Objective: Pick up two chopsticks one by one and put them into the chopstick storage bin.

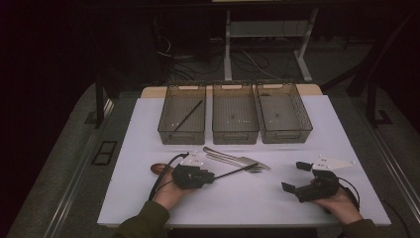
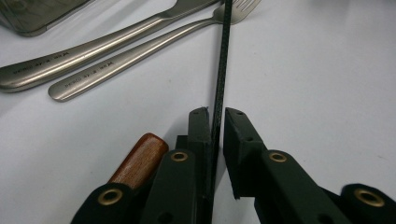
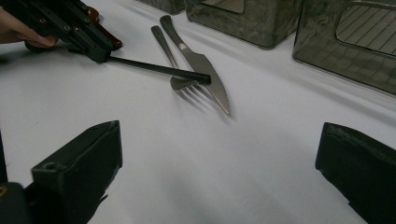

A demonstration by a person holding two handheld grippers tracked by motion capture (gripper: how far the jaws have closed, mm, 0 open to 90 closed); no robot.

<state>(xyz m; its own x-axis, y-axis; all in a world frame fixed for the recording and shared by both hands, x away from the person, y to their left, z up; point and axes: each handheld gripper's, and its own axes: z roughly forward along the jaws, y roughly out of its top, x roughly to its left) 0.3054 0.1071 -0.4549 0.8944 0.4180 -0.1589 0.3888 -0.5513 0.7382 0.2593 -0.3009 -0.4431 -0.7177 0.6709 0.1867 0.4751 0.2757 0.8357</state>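
My left gripper (image 1: 213, 176) (image 2: 215, 112) lies low on the white table at front left, jaws shut on a thin black chopstick (image 1: 235, 171) (image 2: 223, 60). The chopstick runs right, and its far end rests across the tines of a steel fork (image 1: 250, 167) (image 3: 184, 84). A steel knife (image 1: 225, 154) (image 3: 201, 65) lies beside the fork. In the right gripper view the left gripper (image 3: 100, 53) grips the chopstick (image 3: 159, 68) at its tip. My right gripper (image 1: 295, 176) (image 3: 219, 154) rests at front right, open, with bare table between its jaws.
Three smoky see-through bins (image 1: 182, 134) (image 1: 235, 135) (image 1: 283, 134) stand in a row at the back of the white table (image 1: 247, 198). The left bin holds another black chopstick (image 1: 188, 115). A brown wooden handle (image 1: 159, 168) (image 2: 140, 158) lies just behind the left gripper.
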